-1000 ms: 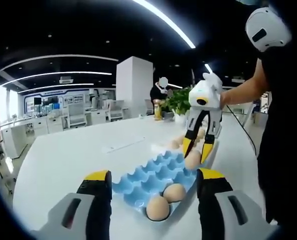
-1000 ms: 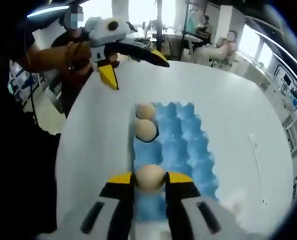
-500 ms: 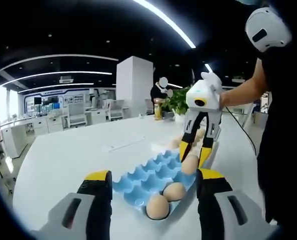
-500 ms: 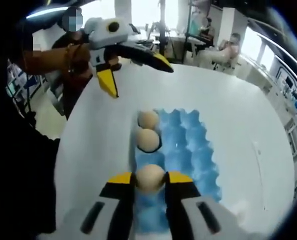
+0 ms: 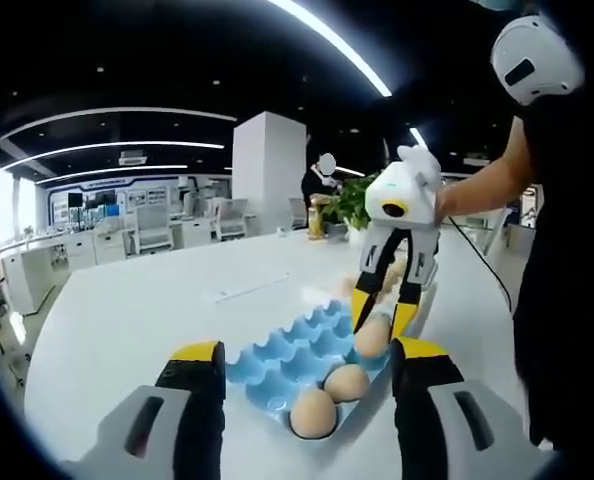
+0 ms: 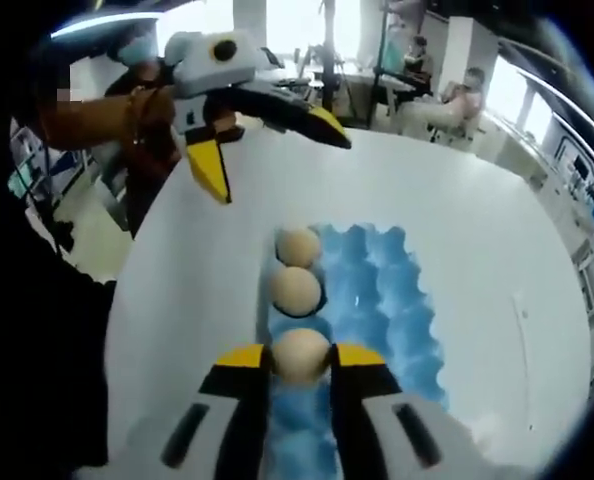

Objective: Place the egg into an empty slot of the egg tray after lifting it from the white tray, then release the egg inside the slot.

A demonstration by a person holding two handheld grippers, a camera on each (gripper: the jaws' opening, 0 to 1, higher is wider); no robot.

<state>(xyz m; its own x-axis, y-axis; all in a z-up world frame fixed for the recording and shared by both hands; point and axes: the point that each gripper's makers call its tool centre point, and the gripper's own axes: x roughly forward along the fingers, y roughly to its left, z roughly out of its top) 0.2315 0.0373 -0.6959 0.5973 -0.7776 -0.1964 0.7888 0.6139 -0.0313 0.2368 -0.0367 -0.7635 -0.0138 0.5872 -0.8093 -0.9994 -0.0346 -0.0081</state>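
The bench point(image 5: 127, 310) is a large white rounded surface, its top bare around the tray.

The blue egg tray point(image 6: 377, 300) lies on the bench, moulded in rows of cup slots. In the left gripper view the same tray point(image 5: 277, 355) sits just ahead of that gripper's fingers. Two tan eggs point(image 6: 298, 268) occupy neighbouring slots in the row along one long edge of the tray; in the left gripper view they point(image 5: 330, 397) are at the tray's near corner. The other slots visible hold nothing.

A person's forearm point(image 5: 477, 185) in a dark sleeve reaches in from the bench's edge to the right gripper point(image 5: 382, 312). That gripper points down over the tray's edge row, and its yellow-tipped fingers are closed on the egg point(image 5: 372, 338), which sits low over a slot next to the two filled ones. Whether the egg touches the slot cannot be told. In the right gripper view the right gripper point(image 6: 300, 357) clamps the egg point(image 6: 300, 355) by its sides; the egg is smooth, pale tan and unmarked.

The left gripper point(image 5: 307, 350) has its fingers spread wide, holding nothing. In the right gripper view it point(image 6: 267, 135) is raised beyond the tray's far end, well apart from the eggs.

A green plant point(image 5: 352, 205) stands at the bench's far edge.
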